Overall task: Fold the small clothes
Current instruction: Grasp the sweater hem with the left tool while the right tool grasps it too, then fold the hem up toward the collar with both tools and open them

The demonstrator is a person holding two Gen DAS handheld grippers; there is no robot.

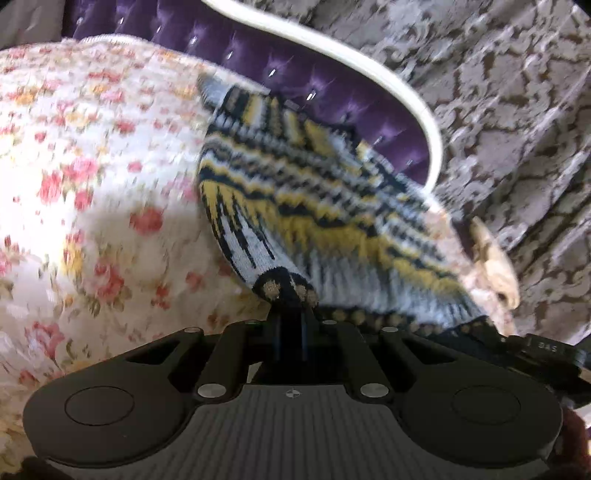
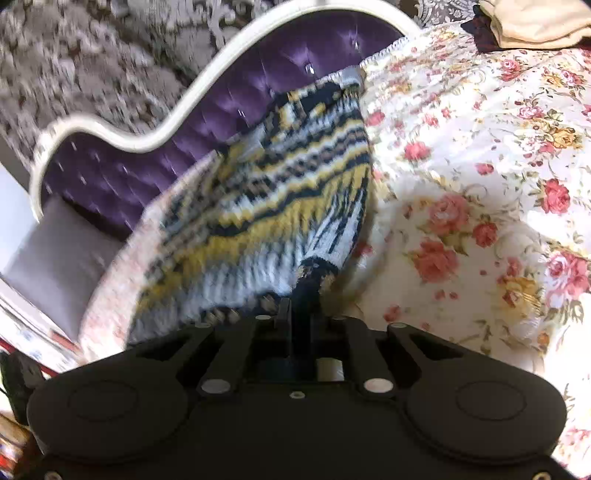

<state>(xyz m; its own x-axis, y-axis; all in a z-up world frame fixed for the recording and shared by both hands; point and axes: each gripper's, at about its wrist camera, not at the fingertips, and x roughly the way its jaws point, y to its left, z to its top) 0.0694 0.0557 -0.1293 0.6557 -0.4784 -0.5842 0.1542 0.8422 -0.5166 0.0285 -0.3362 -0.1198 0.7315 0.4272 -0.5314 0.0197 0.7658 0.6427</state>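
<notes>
A small knitted sweater (image 1: 295,192) with yellow, black and pale blue zigzag bands lies on a floral bedspread (image 1: 92,184). My left gripper (image 1: 290,301) is shut on its dark dotted hem at the near corner, and the cloth fans out from the pinch. In the right wrist view the same sweater (image 2: 266,192) stretches away to the left, and my right gripper (image 2: 304,295) is shut on another bunched corner of its hem. Part of the right gripper (image 1: 535,350) shows at the hem's far end in the left wrist view. Both views are motion-blurred.
A purple tufted headboard (image 2: 147,155) with a white curved frame stands behind the sweater. Grey patterned wallpaper (image 1: 498,92) lies beyond it. Folded cream and dark clothes (image 2: 524,26) sit at the bedspread's far right. A pale beige object (image 1: 495,258) lies by the sweater's right edge.
</notes>
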